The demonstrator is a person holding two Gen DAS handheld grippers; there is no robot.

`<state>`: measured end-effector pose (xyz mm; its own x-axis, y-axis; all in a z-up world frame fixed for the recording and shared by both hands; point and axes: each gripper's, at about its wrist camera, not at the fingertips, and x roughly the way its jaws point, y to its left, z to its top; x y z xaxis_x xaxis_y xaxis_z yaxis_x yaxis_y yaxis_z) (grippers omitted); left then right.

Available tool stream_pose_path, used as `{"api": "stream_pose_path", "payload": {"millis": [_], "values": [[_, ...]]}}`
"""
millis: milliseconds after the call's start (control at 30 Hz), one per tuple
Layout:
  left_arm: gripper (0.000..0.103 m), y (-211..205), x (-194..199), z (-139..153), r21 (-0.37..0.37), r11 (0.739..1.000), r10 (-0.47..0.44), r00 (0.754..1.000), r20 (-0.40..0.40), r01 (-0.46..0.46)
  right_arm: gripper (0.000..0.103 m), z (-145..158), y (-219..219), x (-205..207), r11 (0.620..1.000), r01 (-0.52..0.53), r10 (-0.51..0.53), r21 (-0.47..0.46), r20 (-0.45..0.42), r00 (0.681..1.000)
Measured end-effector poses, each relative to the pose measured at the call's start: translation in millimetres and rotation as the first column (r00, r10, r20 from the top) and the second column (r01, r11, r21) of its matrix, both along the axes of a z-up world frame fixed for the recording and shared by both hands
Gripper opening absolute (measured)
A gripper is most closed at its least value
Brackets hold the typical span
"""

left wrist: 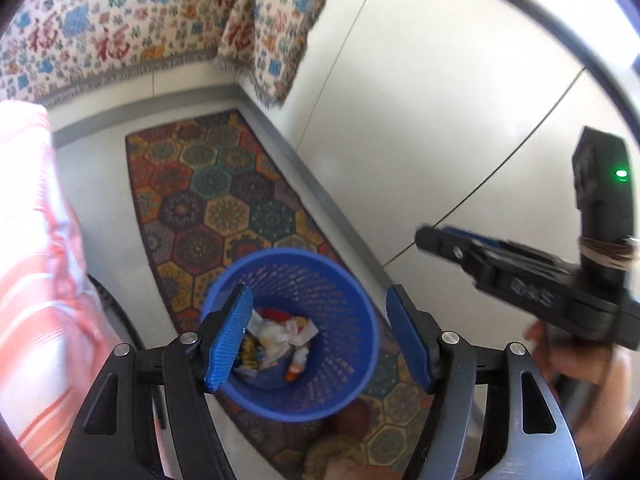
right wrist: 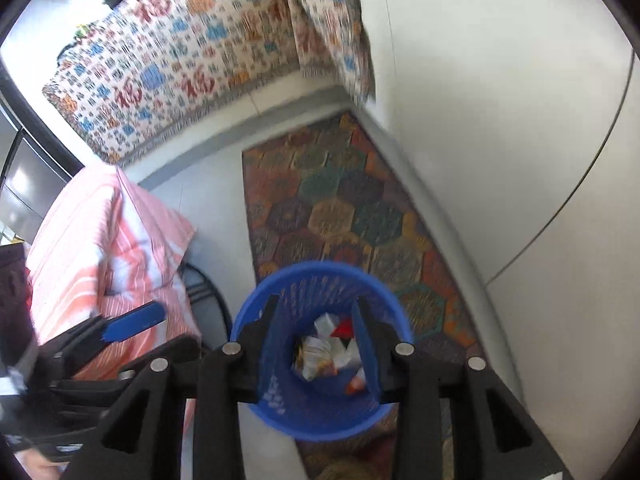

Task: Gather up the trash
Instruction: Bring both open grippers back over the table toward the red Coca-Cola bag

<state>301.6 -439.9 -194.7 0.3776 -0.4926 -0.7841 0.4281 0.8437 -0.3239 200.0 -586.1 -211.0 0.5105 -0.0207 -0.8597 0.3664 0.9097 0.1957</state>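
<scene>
Both claws hang over a blue perforated wastebasket (left wrist: 298,334) standing on the floor. Seen from the left wrist, the left gripper (left wrist: 320,340) fills the lower frame with its blue pads spread wide apart, one at about eight o'clock of the basket's mouth and the other out past the rim at three o'clock; nothing sits between them. Down inside the basket lies the trash (left wrist: 280,338): crumpled white paper, a scrap of red, something orange near the bottom at six o'clock.

From the right wrist, the right gripper (right wrist: 316,344) also points down into the basket (right wrist: 320,360), its two dark fingers parted, though less widely than the left's, framing the heap of wrappers (right wrist: 330,352) with no pad pressing on anything. The picture here is smeared, so finer detail of the scraps cannot be made out.

Each claw shows in the other's view: the right one juts in at three o'clock of the left view (left wrist: 440,240), with part of a hand (left wrist: 568,360) under it at four o'clock; the left one shows a blue pad at nine o'clock of the right view (right wrist: 136,322).

The basket stands on the near end of a long rug (left wrist: 212,200) of coloured hexagons, which runs away toward twelve o'clock along a pale wall (left wrist: 420,120). At nine o'clock lies a pink and orange striped cloth (right wrist: 108,248). Farthest off, around eleven and twelve o'clock, hangs a cream fabric (left wrist: 120,32) printed with red and blue characters, fringed along its lower edge.
</scene>
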Motion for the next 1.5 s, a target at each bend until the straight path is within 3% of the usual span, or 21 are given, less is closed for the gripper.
{"api": "stream_pose_path", "payload": {"millis": [167, 333, 467, 567, 767, 967, 1067, 1133, 1333, 1500], "values": [[0.087, 42, -50, 40, 0.022, 1.000, -0.005, 0.996, 0.086, 0.003, 0.043, 40, 20, -8, 0.991, 0.009, 0.012, -0.130, 0.155, 0.988], [0.089, 113, -104, 40, 0.115, 0.991, 0.063, 0.994, 0.091, -0.073, 0.047, 66, 56, -1, 0.987, -0.040, 0.077, -0.156, 0.235, 0.969], [0.089, 183, -133, 26, 0.211, 0.957, 0.180, 0.979, 0.095, -0.197, 0.050, 80, 112, 11, 0.975, -0.125, 0.172, -0.185, 0.262, 0.950], [0.089, 239, -148, 21, 0.248, 0.919, 0.288, 0.952, 0.104, -0.305, 0.051, 86, 165, 18, 0.955, -0.216, 0.268, -0.204, 0.276, 0.923], [0.089, 318, -164, 20, 0.288, 0.851, 0.412, 0.898, 0.155, -0.440, 0.052, 70, 281, 24, 0.884, -0.429, 0.464, -0.184, 0.238, 0.853], [0.092, 353, -170, 14, 0.305, 0.823, 0.440, 0.877, 0.193, -0.480, 0.052, 42, 377, 27, 0.801, -0.572, 0.595, -0.175, 0.135, 0.792], [0.098, 363, -169, 12, 0.304, 0.813, 0.457, 0.868, 0.196, -0.497, 0.053, 25, 403, 31, 0.785, -0.598, 0.615, -0.164, 0.084, 0.784], [0.101, 370, -169, 11, 0.306, 0.809, 0.462, 0.865, 0.196, -0.502, 0.071, 19, 414, 34, 0.780, -0.597, 0.617, -0.185, 0.079, 0.783], [0.103, 377, -167, 13, 0.308, 0.807, 0.465, 0.864, 0.194, -0.504, 0.081, 14, 424, 39, 0.768, -0.600, 0.627, -0.224, 0.076, 0.775], [0.103, 381, -165, 14, 0.308, 0.810, 0.463, 0.866, 0.188, -0.499, 0.082, 13, 424, 41, 0.765, -0.603, 0.631, -0.224, 0.080, 0.771]]}}
